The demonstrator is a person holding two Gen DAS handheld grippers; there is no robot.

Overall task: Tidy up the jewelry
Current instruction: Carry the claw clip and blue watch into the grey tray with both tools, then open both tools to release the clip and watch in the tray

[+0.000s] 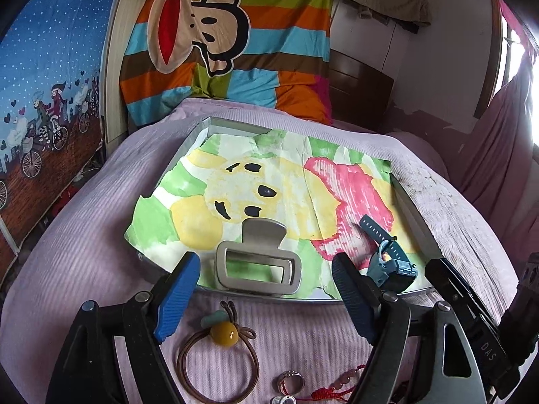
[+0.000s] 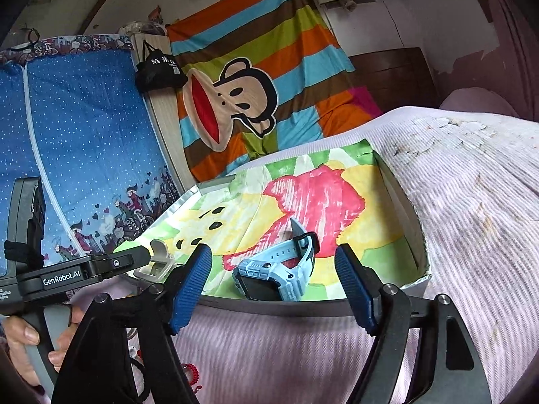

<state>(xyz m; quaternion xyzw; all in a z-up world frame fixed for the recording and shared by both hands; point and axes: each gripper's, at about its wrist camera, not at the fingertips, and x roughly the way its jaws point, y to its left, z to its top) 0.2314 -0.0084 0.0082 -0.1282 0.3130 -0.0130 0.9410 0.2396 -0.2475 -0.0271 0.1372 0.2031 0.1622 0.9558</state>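
Observation:
A shallow box (image 1: pixel 202 124) lined with a colourful bear drawing sits on the pink bedspread. A beige hair claw clip (image 1: pixel 257 264) lies at its near edge, just beyond my open, empty left gripper (image 1: pixel 266 269). A blue watch (image 1: pixel 387 262) lies at the box's near right; in the right wrist view the watch (image 2: pixel 276 272) sits just beyond my open, empty right gripper (image 2: pixel 273 269). On the bedspread under the left gripper lie a brown hair tie with a yellow bead (image 1: pixel 224 333), a ring (image 1: pixel 291 378) and a red beaded bracelet (image 1: pixel 337 385).
The box wall (image 2: pixel 401 202) rises at the right. A striped monkey blanket (image 1: pixel 229 33) hangs behind, with a blue curtain (image 1: pixel 43 67) at left. The left gripper's body (image 2: pixel 67 272) and the hand holding it show at the right wrist view's left.

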